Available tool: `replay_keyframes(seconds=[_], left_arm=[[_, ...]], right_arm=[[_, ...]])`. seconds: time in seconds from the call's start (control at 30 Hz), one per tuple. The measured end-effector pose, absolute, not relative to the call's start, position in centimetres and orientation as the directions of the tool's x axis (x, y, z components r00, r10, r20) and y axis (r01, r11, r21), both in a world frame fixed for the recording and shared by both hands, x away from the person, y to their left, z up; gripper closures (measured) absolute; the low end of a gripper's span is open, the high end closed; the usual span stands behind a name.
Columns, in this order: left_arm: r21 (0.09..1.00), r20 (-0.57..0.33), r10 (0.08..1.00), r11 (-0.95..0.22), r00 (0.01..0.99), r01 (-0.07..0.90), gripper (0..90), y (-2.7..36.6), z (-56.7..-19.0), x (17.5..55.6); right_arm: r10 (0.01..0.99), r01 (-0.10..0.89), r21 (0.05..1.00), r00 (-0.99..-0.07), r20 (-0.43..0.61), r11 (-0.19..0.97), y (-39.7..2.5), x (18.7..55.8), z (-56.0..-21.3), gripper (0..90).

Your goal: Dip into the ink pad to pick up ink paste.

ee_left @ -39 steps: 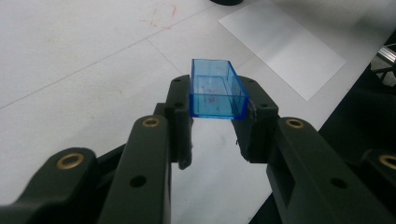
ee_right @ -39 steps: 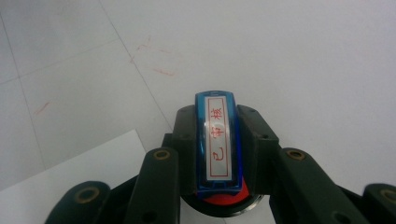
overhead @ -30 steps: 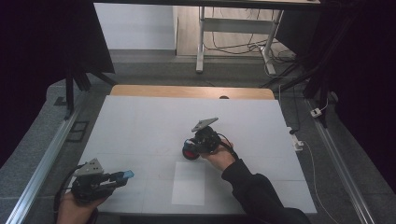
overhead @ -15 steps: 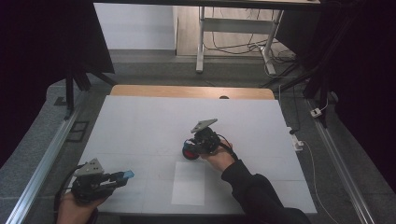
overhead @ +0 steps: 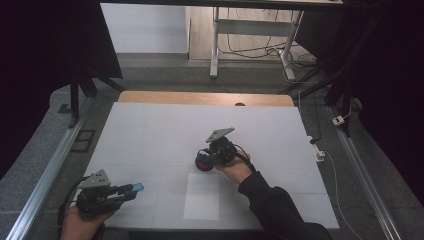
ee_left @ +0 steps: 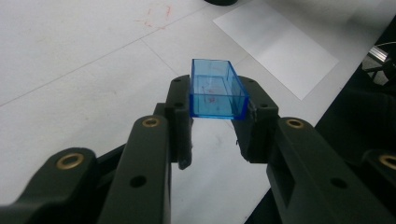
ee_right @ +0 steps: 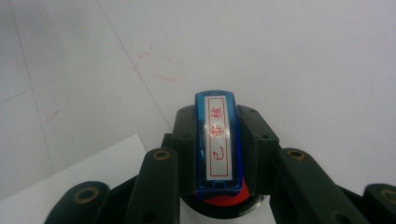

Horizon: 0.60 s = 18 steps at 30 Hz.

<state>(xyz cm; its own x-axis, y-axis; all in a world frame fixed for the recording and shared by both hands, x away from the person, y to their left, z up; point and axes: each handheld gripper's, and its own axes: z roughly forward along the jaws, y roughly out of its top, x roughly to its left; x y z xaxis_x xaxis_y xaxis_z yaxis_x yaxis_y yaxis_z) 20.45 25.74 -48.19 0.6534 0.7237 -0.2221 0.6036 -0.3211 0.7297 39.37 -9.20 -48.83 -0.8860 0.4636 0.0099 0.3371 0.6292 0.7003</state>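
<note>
My left gripper (overhead: 128, 190) hovers low at the table's front left, shut on a clear blue rectangular cap (overhead: 135, 188). In the left gripper view the cap (ee_left: 215, 91) sits crosswise between the two black jaws of the left gripper (ee_left: 217, 95), open side up. My right gripper (overhead: 206, 161) is near the table's middle, shut on a blue stamp with a red base (overhead: 202, 164). In the right gripper view the stamp (ee_right: 218, 140) shows a white label with red characters, clamped by the right gripper (ee_right: 218, 119).
A white sheet of paper (overhead: 202, 196) lies on the white table (overhead: 150, 130) just in front of the right gripper, also seen as the paper (ee_left: 275, 46) and the paper's corner (ee_right: 93, 172). Faint red ink marks (ee_right: 154, 60) spot the tabletop. A wooden strip (overhead: 200, 98) edges the far side.
</note>
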Motion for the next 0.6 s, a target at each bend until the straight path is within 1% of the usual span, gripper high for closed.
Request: replay_keyframes(seconds=[0.23, 0.6], left_arm=[[0.726, -0.231, 0.722, -0.319, 0.653, 0.609, 68.4, 25.78, -48.21, 20.53], [0.725, -0.23, 0.716, -0.326, 0.659, 0.607, 68.4, 25.75, -48.22, 20.56]], right_arm=[[0.469, 0.355, 0.703, -0.883, 0.034, 0.616, -9.43, 39.55, -48.77, 70.4], [0.471, 0.327, 0.723, -0.882, 0.002, 0.608, -9.65, 39.26, -47.96, 70.4]])
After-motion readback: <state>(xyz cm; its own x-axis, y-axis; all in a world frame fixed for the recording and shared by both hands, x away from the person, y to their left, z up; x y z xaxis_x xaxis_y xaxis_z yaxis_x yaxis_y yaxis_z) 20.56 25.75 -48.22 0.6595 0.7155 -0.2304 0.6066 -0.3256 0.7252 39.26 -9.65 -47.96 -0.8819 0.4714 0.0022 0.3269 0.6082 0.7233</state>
